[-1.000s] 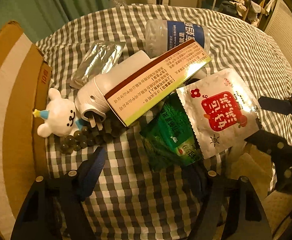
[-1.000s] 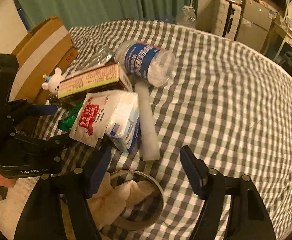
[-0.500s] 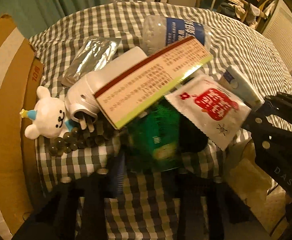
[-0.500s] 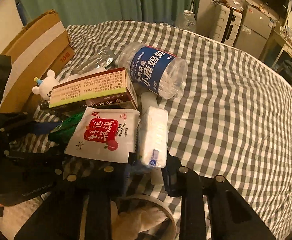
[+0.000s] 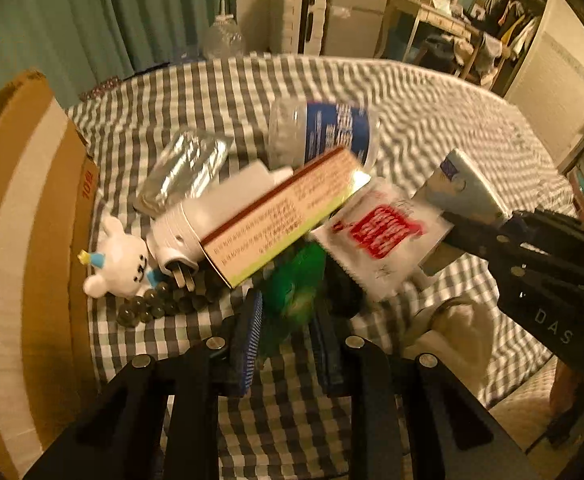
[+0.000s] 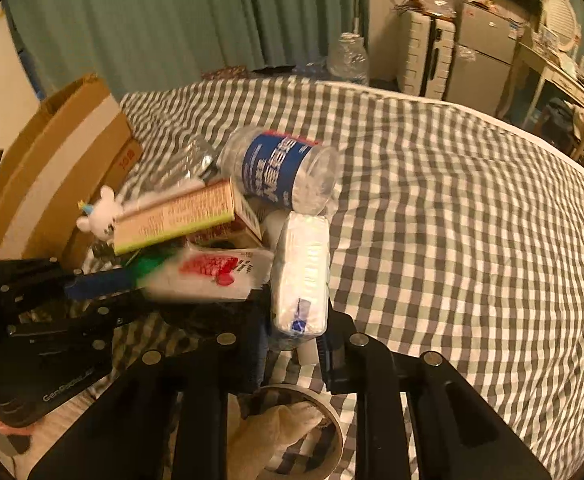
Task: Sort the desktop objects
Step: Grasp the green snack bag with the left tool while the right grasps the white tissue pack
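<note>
My left gripper [image 5: 288,332] is closing its fingers on a crinkly green packet [image 5: 298,280] at the pile's near edge, my right gripper [image 6: 294,346] closing on a soft white tissue pack [image 6: 302,276] beside open checked bed [image 6: 452,240].

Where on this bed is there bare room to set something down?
The checked cover lies bare from the water bottle and tissue pack to its far edge. It is crowded between the cardboard box and the bottle: toy bear, beads, long carton.
</note>
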The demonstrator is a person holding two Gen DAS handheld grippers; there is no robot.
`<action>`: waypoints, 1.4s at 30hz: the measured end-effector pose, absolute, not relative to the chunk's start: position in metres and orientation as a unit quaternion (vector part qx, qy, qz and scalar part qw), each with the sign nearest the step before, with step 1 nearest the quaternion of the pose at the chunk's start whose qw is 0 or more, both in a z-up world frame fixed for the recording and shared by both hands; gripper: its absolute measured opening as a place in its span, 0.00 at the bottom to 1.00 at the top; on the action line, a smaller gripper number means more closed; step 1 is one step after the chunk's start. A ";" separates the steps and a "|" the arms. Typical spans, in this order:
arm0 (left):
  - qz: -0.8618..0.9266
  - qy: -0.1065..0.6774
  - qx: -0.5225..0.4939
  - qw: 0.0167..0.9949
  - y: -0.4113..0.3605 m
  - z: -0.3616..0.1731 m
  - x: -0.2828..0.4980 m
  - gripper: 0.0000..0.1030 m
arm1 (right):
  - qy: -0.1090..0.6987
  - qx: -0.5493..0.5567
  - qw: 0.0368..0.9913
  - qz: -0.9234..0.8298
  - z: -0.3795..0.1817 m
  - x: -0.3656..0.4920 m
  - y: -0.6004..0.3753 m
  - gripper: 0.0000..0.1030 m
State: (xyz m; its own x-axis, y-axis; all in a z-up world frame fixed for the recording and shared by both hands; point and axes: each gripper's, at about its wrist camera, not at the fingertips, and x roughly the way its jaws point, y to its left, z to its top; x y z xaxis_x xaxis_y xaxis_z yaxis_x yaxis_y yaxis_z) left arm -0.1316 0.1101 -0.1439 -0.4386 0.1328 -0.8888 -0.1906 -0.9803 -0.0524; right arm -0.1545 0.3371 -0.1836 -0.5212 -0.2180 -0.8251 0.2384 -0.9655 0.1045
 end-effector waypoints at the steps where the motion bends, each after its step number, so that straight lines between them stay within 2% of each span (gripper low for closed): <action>1: 0.851 0.025 -0.516 0.095 0.109 -0.139 -0.131 0.23 | 0.010 0.468 0.128 -0.874 -0.180 -0.153 0.338 0.19; 12: 0.862 0.007 -0.496 0.109 0.098 -0.118 -0.124 0.13 | -0.008 0.422 0.112 -0.900 -0.137 -0.129 0.335 0.19; 18: 0.846 0.022 -0.519 0.122 0.098 -0.135 -0.120 0.15 | -0.016 0.373 0.104 -0.922 -0.105 -0.112 0.337 0.19; 21: 0.839 0.033 -0.530 0.120 0.105 -0.150 -0.125 0.23 | -0.032 0.342 0.106 -0.933 -0.087 -0.102 0.340 0.19; 23: 0.835 0.039 -0.536 0.115 0.107 -0.160 -0.131 0.36 | -0.043 0.329 0.109 -0.937 -0.079 -0.099 0.344 0.19; 25: 0.836 0.041 -0.535 0.111 0.107 -0.166 -0.134 0.53 | -0.051 0.321 0.111 -0.939 -0.076 -0.099 0.347 0.19; 36: 0.818 -0.004 -0.568 0.093 0.090 -0.196 -0.153 0.64 | -0.078 0.326 0.132 -0.933 -0.080 -0.106 0.348 0.19; 38: 0.811 -0.007 -0.578 0.095 0.089 -0.204 -0.155 0.63 | -0.079 0.322 0.134 -0.934 -0.078 -0.105 0.347 0.19; 40: 0.803 -0.014 -0.587 0.101 0.087 -0.209 -0.156 0.45 | -0.078 0.319 0.134 -0.935 -0.076 -0.103 0.346 0.19; 41: 0.805 -0.011 -0.584 0.102 0.088 -0.208 -0.155 0.44 | -0.077 0.318 0.133 -0.936 -0.076 -0.103 0.345 0.19; 42: 0.807 -0.006 -0.582 0.099 0.089 -0.206 -0.154 0.33 | -0.076 0.317 0.132 -0.936 -0.076 -0.102 0.345 0.19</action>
State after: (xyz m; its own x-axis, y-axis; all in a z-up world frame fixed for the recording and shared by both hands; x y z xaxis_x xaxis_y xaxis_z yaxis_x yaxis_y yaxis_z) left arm -0.1543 0.0891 -0.2059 -0.3041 0.1665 -0.9380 -0.1536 -0.9803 -0.1242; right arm -0.1024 0.3447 -0.0761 -0.7647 -0.2957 -0.5726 0.1990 -0.9534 0.2267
